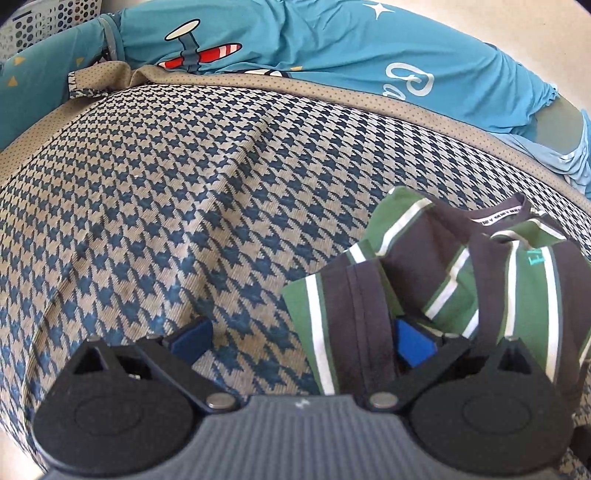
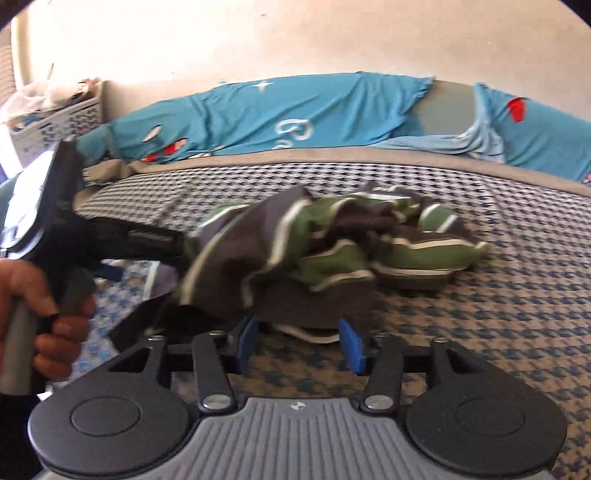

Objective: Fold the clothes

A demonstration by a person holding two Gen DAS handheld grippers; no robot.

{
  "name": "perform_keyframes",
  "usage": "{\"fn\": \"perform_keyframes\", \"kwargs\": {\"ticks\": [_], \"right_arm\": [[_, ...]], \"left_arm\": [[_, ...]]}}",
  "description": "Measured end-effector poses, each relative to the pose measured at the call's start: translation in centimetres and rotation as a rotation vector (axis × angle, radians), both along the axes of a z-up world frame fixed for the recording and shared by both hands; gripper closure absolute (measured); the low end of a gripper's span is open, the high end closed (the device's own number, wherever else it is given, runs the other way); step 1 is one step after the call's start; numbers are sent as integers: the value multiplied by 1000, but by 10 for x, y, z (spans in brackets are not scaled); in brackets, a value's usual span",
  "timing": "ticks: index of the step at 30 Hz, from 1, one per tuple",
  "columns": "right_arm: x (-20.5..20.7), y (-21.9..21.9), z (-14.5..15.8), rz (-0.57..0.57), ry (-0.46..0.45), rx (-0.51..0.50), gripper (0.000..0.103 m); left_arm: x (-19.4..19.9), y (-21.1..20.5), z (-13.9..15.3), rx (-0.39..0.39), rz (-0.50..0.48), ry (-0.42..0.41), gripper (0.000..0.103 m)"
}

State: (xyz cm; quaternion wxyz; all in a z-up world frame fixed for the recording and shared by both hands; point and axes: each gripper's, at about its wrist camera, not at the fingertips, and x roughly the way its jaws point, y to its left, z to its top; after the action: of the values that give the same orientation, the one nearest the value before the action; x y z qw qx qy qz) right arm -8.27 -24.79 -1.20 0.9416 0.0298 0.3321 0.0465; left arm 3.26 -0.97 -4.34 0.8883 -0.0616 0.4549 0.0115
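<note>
Houndstooth-patterned blue and beige bedspread (image 1: 177,192) fills your left wrist view, and on it lies the crumpled green, dark brown and white striped shirt (image 1: 436,266); your left gripper (image 1: 299,339) is spread wide, one edge of the shirt draped over its right pad. From the right wrist view, your right gripper (image 2: 301,341) stands released, the shirt's hem loose between its blue pads (image 2: 352,343); your hand (image 2: 40,317) grips the other tool's handle beside the shirt.

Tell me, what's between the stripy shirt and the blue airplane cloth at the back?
Only bare houndstooth blanket and its tan dotted border lie between the striped shirt and the blue airplane cloth. The left wrist view shows it best.
</note>
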Motion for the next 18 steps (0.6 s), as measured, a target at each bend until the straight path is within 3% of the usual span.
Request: {"fn": "perform_keyframes", "kwargs": {"ticks": [4, 11, 14, 15, 16, 18], "right_arm": [[10, -21, -10, -74, 25, 58, 36], [34, -28, -30, -107, 39, 148, 39], [36, -21, -30, -117, 31, 118, 59], [35, -19, -29, -123, 22, 96, 80], [36, -18, -28, -115, 32, 106, 92], [35, -17, -25, -104, 42, 114, 93]], "left_arm": [[-1, 0, -1, 11, -6, -2, 0], [-2, -3, -4, 49, -20, -2, 0], [-1, -3, -5, 111, -4, 2, 0], [-1, -3, -5, 129, -4, 3, 1], [-1, -3, -6, 147, -3, 5, 1], [-2, -3, -6, 168, -4, 1, 1]]}}
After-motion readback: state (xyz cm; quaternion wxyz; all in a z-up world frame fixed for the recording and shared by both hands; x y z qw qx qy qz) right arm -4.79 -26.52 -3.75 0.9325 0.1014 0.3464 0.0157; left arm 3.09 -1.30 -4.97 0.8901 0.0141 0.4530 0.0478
